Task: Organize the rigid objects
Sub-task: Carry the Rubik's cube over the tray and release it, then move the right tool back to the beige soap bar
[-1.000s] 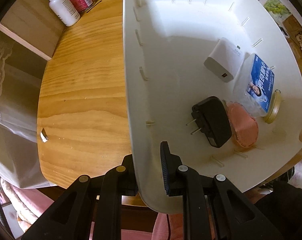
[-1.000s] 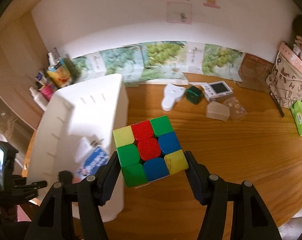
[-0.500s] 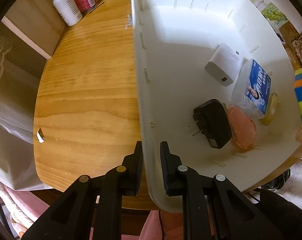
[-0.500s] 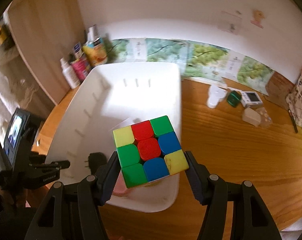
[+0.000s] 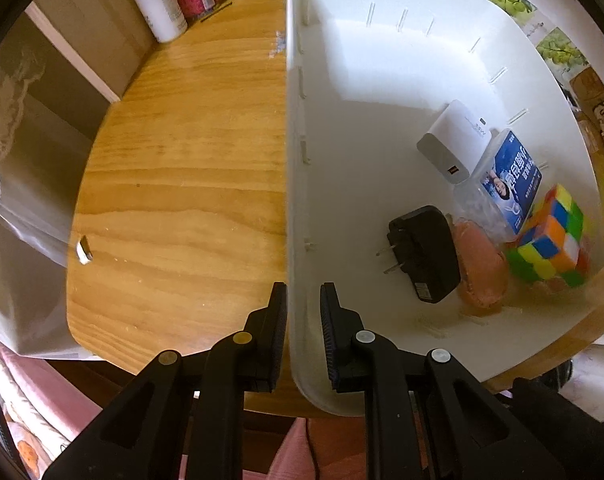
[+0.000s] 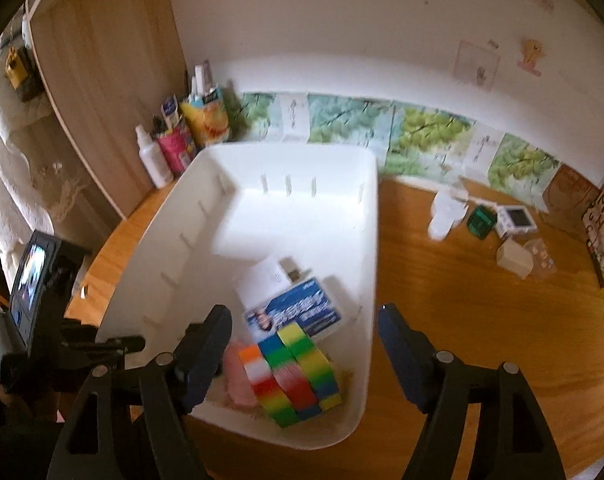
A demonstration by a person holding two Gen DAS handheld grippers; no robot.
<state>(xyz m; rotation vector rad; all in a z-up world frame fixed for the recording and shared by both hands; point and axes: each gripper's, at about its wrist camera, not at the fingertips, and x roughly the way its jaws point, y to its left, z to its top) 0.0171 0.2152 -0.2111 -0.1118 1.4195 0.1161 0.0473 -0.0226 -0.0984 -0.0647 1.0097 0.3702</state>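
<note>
A white plastic bin (image 5: 365,92) (image 6: 302,208) stands on the wooden table. My left gripper (image 5: 302,316) is shut on the bin's left wall near its front corner. My right gripper (image 6: 303,344) is open above the bin's near end. A multicoloured puzzle cube (image 6: 292,376) (image 5: 549,246) lies free in the bin's near right corner. Beside it lie a blue-labelled clear box (image 6: 298,314) (image 5: 509,184), a pink soft item (image 5: 479,268), a black plug adapter (image 5: 425,254) and a white charger (image 5: 453,146).
A white bottle (image 6: 154,158), a pink can (image 6: 176,144) and cartons stand at the back left. To the bin's right on the table (image 6: 481,340) lie a white object (image 6: 443,214), a green cube (image 6: 479,222), a small screen device (image 6: 515,220) and a white block (image 6: 513,258).
My right gripper opened and the cube dropped from it into the bin's near right corner. The left gripper stayed shut on the bin wall, with the bin shifted slightly.
</note>
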